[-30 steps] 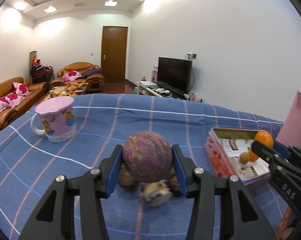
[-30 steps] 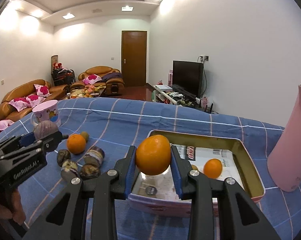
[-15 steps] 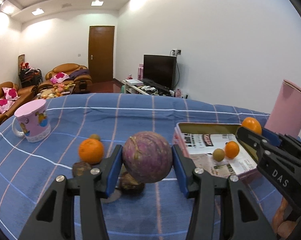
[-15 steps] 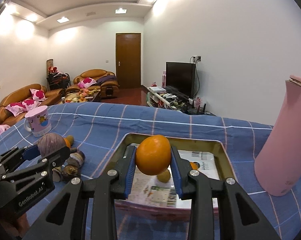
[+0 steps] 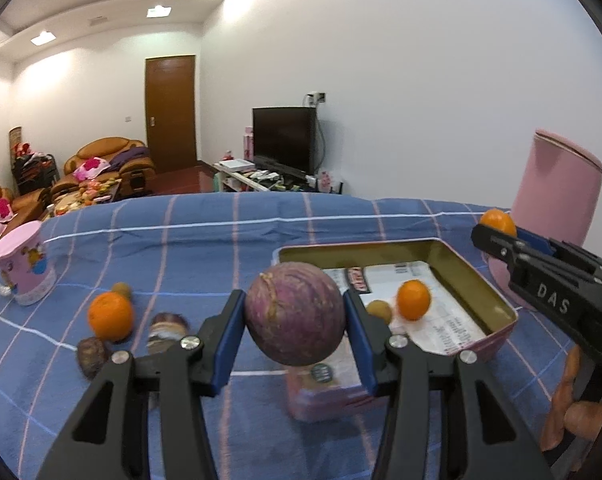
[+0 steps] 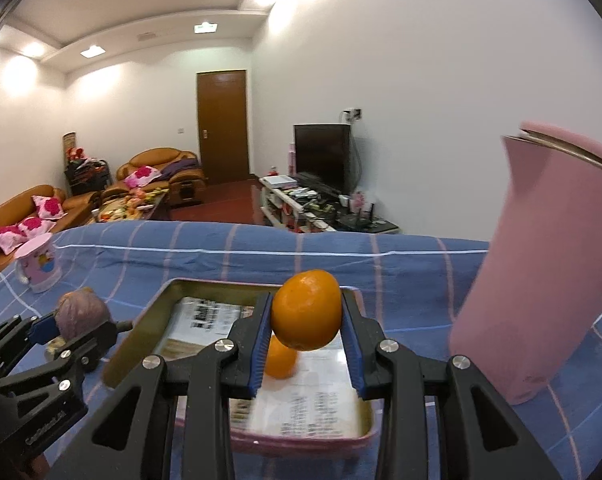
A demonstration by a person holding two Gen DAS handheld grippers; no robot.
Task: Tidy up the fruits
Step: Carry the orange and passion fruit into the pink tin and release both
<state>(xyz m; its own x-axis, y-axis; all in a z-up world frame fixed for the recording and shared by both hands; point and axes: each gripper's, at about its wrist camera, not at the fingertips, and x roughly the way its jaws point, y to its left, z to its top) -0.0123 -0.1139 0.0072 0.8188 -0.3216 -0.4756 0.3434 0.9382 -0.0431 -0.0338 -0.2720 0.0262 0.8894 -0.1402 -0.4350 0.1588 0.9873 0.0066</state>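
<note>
The left tool (image 5: 295, 320) is clenched on one round purple fruit (image 5: 295, 314), held above the blue checked cloth of the counter (image 5: 221, 240) just at the near left corner of the tin tray (image 5: 497, 300). The right tool (image 6: 306, 316) grips one orange (image 6: 306, 310) between its blue pads, raised over the tray's inside; in the left wrist view that same tool appears at the right edge, its orange over the tray's far right corner.

Inside the one tray, which is lined with printed paper, the left wrist view shows two fruits: one small orange (image 5: 413, 300) and, just to its left, one small brownish-green fruit (image 5: 379, 311). The right wrist view shows only the small orange, partly behind the held one.

On the cloth to the left of the tray lie five more pieces: one orange (image 5: 111, 316), one small brownish-green fruit (image 5: 121, 290) just beyond it, and three dark brownish fruits, one (image 5: 91, 356) nearest the lower left, another (image 5: 167, 326) to its right, and a third mostly hidden behind the left tool.

One pink mug (image 5: 23, 270) stands at the far left, well apart from the fruit. One tall pink flask (image 5: 553, 196) stands to the right of the tray.
</note>
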